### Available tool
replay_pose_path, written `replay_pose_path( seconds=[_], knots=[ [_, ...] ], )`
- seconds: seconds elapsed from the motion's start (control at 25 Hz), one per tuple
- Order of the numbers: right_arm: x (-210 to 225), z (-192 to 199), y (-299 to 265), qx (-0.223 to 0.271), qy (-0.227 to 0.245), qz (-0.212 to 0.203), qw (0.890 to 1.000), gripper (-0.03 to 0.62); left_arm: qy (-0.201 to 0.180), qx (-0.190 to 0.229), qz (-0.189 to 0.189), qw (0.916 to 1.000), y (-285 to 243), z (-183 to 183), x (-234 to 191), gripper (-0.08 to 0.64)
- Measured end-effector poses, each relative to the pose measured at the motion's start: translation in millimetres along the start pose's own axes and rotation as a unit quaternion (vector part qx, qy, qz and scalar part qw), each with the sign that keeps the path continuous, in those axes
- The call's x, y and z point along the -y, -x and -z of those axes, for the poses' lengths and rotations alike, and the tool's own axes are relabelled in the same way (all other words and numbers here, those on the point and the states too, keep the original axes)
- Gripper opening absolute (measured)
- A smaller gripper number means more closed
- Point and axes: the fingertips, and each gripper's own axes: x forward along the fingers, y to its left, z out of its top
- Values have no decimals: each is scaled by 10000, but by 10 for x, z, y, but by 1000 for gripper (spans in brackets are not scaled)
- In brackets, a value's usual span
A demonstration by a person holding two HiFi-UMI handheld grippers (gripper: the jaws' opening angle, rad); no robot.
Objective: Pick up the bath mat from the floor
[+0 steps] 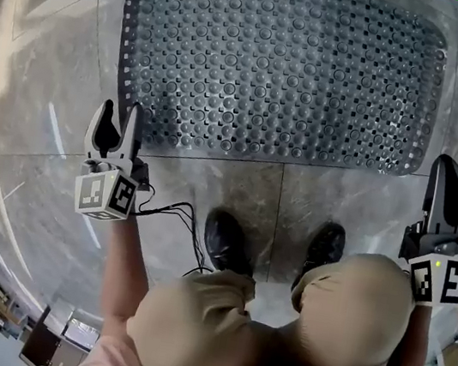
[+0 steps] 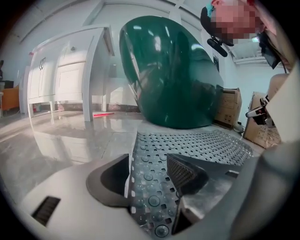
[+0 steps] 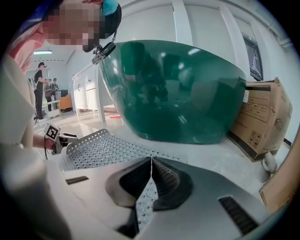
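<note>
One green tub (image 3: 173, 93) beyond bath mat (image 1: 283, 65)
</note>
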Motion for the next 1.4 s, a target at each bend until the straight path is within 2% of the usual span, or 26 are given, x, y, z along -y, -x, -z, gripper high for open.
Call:
replay_pose_path(
  seconds=[0.2, 0.52, 0.92, 1.0, 1.2, 1.4],
  knots=[
    [-14, 24, -4, -6, -20, -13, 10000, 18, 184, -53, -153, 9997, -19, 116, -142, 230],
    [14, 71, 35, -34, 13, 23, 10000, 18, 323, -80, -116, 9994, -131, 215, -212, 229],
    [36, 86, 41, -38, 39, 33, 10000, 20, 327, -319, -15, 9990, -200, 398, -214, 222],
    [34, 89, 42, -42, 32, 18, 10000, 20, 341, -334, -15, 9989, -195, 412, -208, 212],
    [64, 137, 56, -67, -43, 67, 9999, 20, 491, -280, -28, 9984, -152, 391, -207, 129],
    [103, 200, 56, -38, -167, 144, 9998, 20, 388, -351, -106, 9986, -130, 367, -187, 72]
  ],
)
